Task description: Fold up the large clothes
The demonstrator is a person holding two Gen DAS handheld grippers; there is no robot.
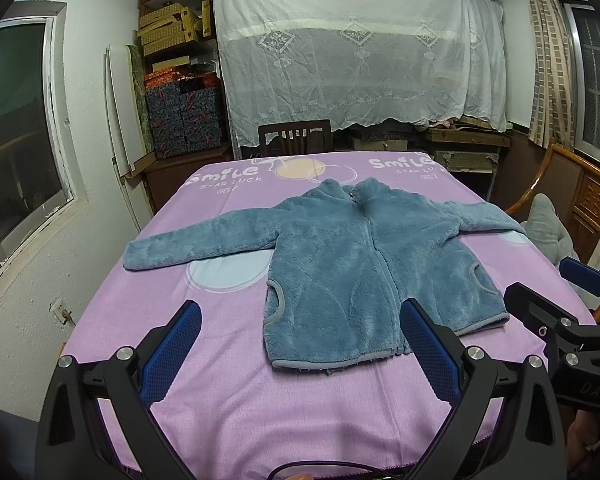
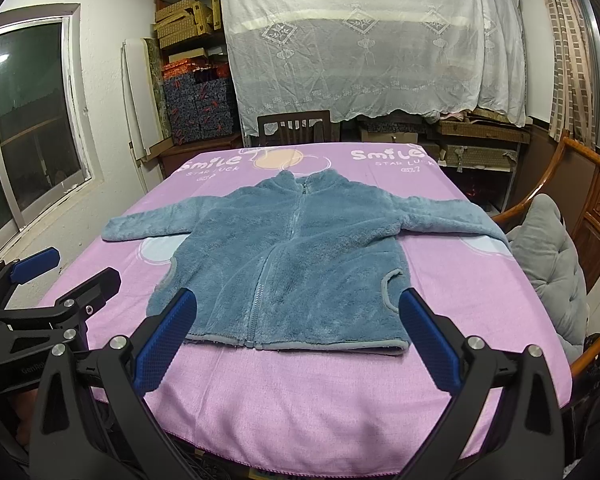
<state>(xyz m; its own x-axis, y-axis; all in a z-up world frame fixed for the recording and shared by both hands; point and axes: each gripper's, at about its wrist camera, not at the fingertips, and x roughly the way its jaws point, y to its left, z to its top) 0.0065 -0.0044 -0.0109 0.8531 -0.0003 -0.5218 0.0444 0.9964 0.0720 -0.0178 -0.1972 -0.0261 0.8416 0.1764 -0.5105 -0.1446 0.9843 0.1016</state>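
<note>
A blue fleece zip jacket (image 1: 360, 264) (image 2: 292, 264) lies flat, front up, on a table covered by a purple cloth (image 1: 284, 404) (image 2: 300, 396). Both sleeves are spread out to the sides and the collar points away from me. My left gripper (image 1: 300, 344) hovers open over the near edge of the table, just short of the jacket's hem, nothing between its blue pads. My right gripper (image 2: 298, 334) is open too, its fingertips straddling the hem from above. Each gripper shows at the edge of the other's view: the right gripper (image 1: 556, 288), the left gripper (image 2: 76, 268).
A dark wooden chair (image 1: 295, 136) stands at the table's far side. A wooden armchair with a grey cushion (image 2: 552, 264) sits close on the right. Windows line the left wall (image 1: 16, 136). Stacked boxes (image 1: 184, 116) and a white draped sheet (image 1: 360, 48) fill the back.
</note>
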